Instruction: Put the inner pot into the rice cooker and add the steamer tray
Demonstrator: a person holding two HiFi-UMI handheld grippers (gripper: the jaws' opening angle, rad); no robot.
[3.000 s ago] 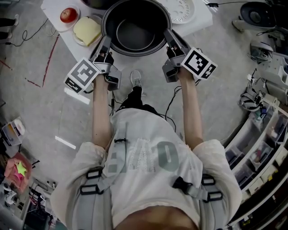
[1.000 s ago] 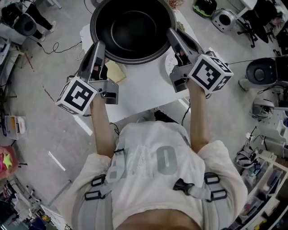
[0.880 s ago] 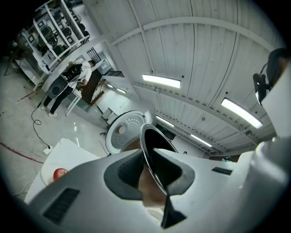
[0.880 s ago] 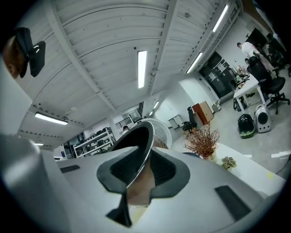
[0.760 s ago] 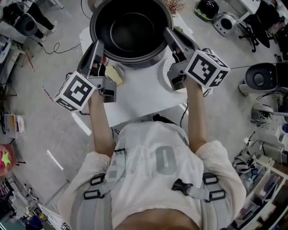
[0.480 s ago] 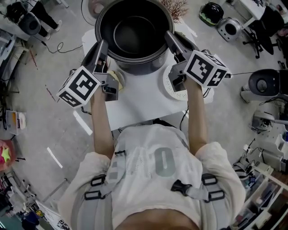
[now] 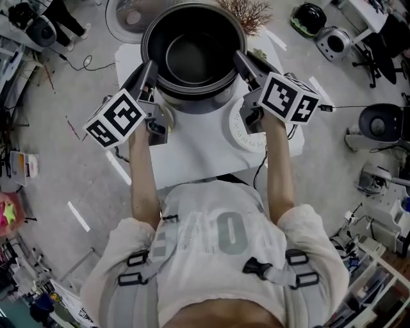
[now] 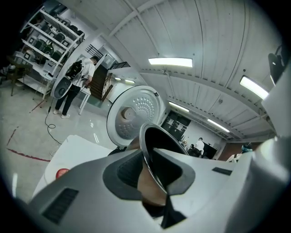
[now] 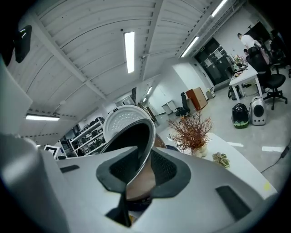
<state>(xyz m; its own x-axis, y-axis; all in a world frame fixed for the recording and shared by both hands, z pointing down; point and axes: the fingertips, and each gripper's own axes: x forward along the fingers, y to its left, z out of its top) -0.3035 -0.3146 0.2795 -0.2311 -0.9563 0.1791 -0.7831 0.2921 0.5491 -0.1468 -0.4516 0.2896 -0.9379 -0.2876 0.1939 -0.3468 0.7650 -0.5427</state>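
Observation:
The black inner pot (image 7: 194, 57) hangs level over the far part of the white table (image 7: 192, 154). My left gripper (image 7: 151, 69) is shut on the pot's left rim and my right gripper (image 7: 241, 61) on its right rim. In the left gripper view the thin metal rim (image 8: 152, 154) stands pinched between the dark pads; the right gripper view shows that side of the rim (image 9: 141, 150) held the same way. The rice cooker's open white lid (image 8: 132, 113) (image 9: 120, 119) rises behind the pot; its body is hidden. The white perforated steamer tray (image 7: 246, 131) lies on the table under my right gripper.
A dried reddish branch (image 7: 246, 13) (image 9: 193, 132) and a small succulent (image 9: 221, 158) stand at the table's far right. A red apple (image 8: 61, 174) lies at the left. A plate (image 7: 163, 116) peeks out under my left gripper. Chairs, bags and cables crowd the floor.
Both grippers have carried the pot farther over the table and a little lower. More of the steamer tray shows beside my right gripper than before.

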